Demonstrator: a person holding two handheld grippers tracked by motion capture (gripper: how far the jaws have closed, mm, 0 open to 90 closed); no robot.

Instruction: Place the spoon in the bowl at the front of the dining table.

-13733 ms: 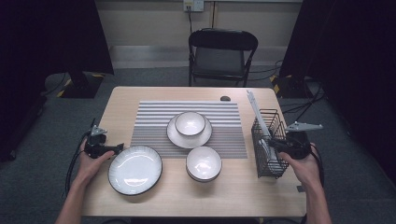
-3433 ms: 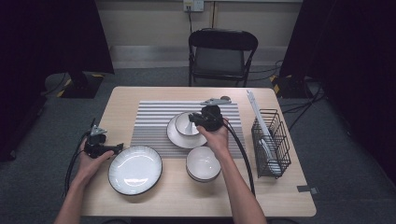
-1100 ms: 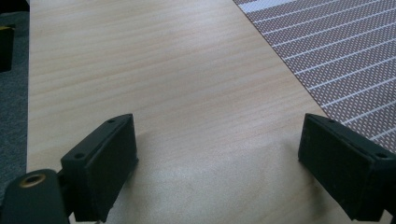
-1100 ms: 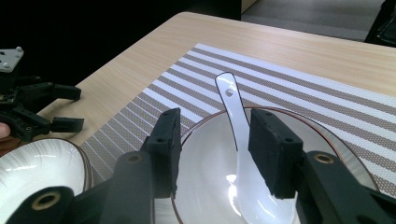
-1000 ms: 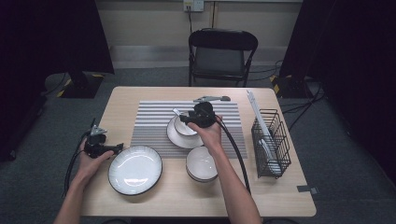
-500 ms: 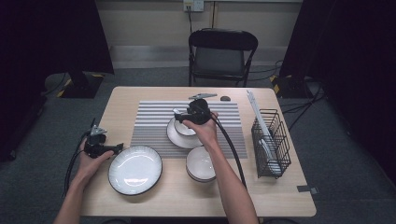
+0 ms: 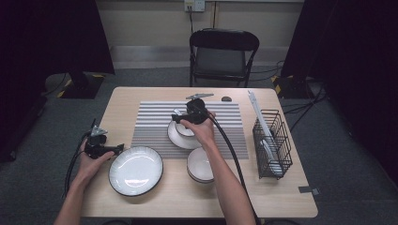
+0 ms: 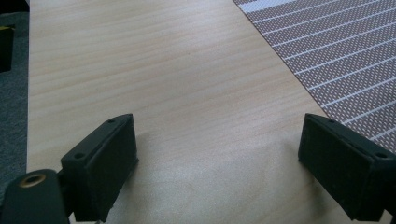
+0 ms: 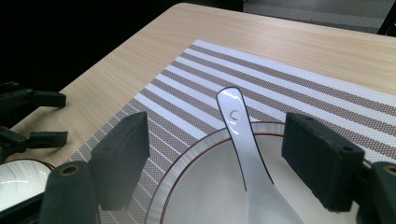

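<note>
A white spoon (image 9: 243, 140) lies in the white bowl (image 9: 201, 196), its handle resting over the far rim. My right gripper (image 9: 219, 140) is open around the handle; its jaws have just been opening and neither pad touches the spoon. In the high view, the right gripper (image 7: 180, 117) hovers over that bowl (image 7: 184, 131), which sits on a plate on the striped placemat (image 7: 155, 122). My left gripper (image 7: 115, 148) rests at the table's left side beside a large white plate (image 7: 136, 169). Its jaws (image 8: 219, 140) stand open over bare wood.
A second bowl (image 7: 201, 164) sits near the front edge, just below my right forearm. A black wire rack (image 7: 272, 140) holding utensils stands at the right. A folding chair (image 7: 223, 56) is behind the table. A small dark object (image 7: 226, 99) lies near the back edge.
The right gripper has shifted slightly left and toward the back over the bowl, and its jaws have spread apart. The spoon lies free in the bowl. The left hand has stayed put.
</note>
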